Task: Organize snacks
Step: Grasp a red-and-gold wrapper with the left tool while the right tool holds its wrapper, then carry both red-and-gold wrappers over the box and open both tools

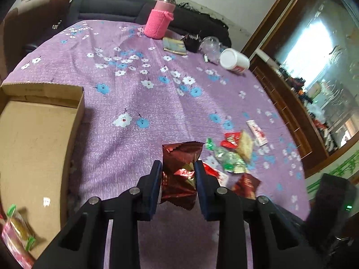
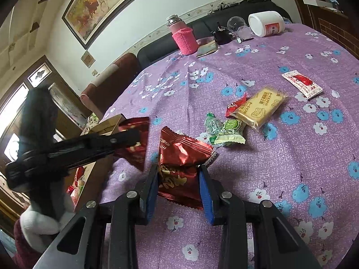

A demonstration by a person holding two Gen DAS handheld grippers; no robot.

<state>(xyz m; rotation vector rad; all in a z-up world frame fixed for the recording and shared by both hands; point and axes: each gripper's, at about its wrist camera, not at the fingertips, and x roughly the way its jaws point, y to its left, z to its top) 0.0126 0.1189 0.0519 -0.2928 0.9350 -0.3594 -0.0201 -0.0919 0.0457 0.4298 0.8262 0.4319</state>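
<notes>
My left gripper (image 1: 178, 165) is shut on a dark red foil snack packet (image 1: 179, 174), held above the purple cloth. It also shows in the right wrist view (image 2: 134, 143) with that packet (image 2: 135, 132) near the cardboard box (image 2: 107, 123). My right gripper (image 2: 178, 170) is shut on another dark red foil packet (image 2: 181, 163). Loose snacks lie on the cloth: a biscuit pack (image 2: 260, 107), green packets (image 2: 228, 131), a small red packet (image 2: 235, 105) and a white-red sachet (image 2: 303, 84). The box (image 1: 38, 134) holds a few snacks (image 1: 18, 235) in its near corner.
A pink bottle (image 1: 160, 20), a white jar on its side (image 1: 234, 60), a clear cup (image 1: 209, 44), a black object (image 1: 191, 41) and a booklet (image 1: 175, 44) sit at the table's far edge. A wooden cabinet (image 1: 291, 103) stands at right.
</notes>
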